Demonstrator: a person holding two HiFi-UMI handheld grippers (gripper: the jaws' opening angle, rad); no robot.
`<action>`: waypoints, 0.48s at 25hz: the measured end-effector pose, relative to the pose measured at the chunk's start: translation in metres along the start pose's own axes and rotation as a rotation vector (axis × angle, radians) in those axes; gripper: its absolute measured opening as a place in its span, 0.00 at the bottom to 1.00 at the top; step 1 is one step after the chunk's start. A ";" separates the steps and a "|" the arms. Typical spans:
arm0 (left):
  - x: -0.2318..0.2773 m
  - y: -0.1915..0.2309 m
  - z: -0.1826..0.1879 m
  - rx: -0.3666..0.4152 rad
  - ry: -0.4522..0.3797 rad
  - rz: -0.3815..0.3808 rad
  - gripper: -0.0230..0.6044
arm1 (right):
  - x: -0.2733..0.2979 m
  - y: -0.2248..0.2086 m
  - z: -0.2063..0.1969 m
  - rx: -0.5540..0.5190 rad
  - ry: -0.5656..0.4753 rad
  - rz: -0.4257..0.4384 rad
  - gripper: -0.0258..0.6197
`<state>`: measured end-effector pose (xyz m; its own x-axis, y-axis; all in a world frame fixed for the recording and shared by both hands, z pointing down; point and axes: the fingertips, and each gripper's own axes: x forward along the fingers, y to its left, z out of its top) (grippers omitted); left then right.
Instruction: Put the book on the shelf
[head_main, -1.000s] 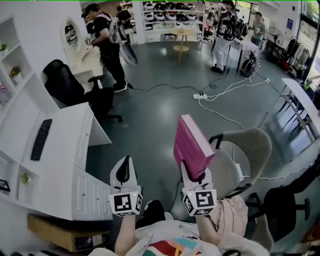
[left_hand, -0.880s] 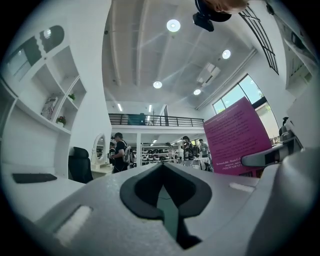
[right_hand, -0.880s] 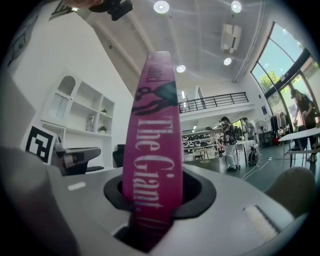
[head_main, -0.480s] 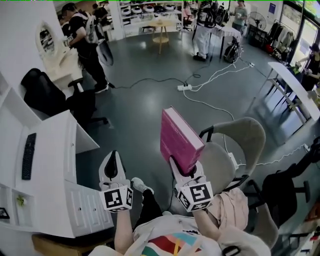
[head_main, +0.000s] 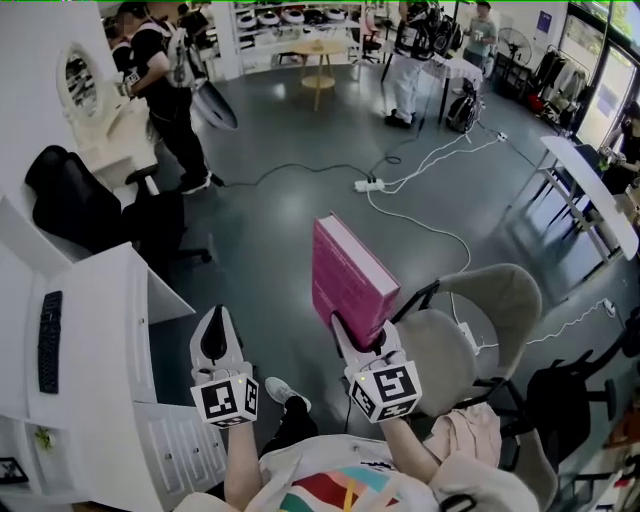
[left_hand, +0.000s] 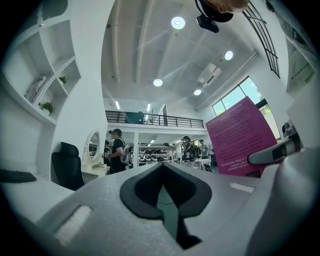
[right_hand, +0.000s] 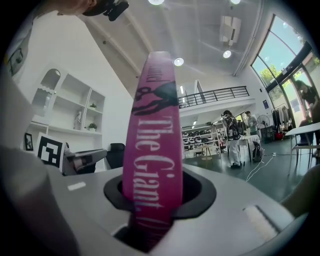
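Observation:
A thick pink book (head_main: 345, 272) stands upright in my right gripper (head_main: 358, 335), whose jaws are shut on its lower end. In the right gripper view its spine (right_hand: 152, 125) rises straight up between the pads of that gripper (right_hand: 152, 200). My left gripper (head_main: 214, 335) hovers just left of it, shut and holding nothing. Its jaws (left_hand: 162, 187) meet at the tips, with the book's back cover (left_hand: 240, 135) to their right. The white shelf unit (left_hand: 45, 75) climbs the wall on the left. Its desk part with a keyboard (head_main: 48, 340) lies left of both grippers.
A beige chair (head_main: 480, 320) stands close on the right, with a black office chair (head_main: 70, 200) at the left. Cables and a power strip (head_main: 370, 185) cross the grey floor ahead. People (head_main: 160, 70) stand at the back, by a round wooden table (head_main: 318, 60).
The head view has swung, so the white desk has slid toward the left edge. The book stays upright in the right gripper, and both grippers keep their spacing.

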<state>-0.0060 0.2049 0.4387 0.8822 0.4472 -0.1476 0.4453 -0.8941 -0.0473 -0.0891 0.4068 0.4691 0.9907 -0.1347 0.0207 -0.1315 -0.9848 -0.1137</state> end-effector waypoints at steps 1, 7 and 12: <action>0.011 0.012 0.000 -0.001 0.001 0.003 0.04 | 0.016 0.004 0.002 0.001 0.003 0.004 0.26; 0.059 0.081 -0.009 -0.015 -0.001 0.087 0.04 | 0.111 0.022 0.012 -0.032 0.026 0.113 0.26; 0.076 0.162 -0.014 -0.007 -0.003 0.218 0.04 | 0.197 0.059 0.016 -0.043 0.022 0.216 0.26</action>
<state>0.1356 0.0943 0.4334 0.9572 0.2435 -0.1566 0.2454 -0.9694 -0.0073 0.0989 0.3243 0.4502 0.9385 -0.3446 0.0217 -0.3422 -0.9366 -0.0755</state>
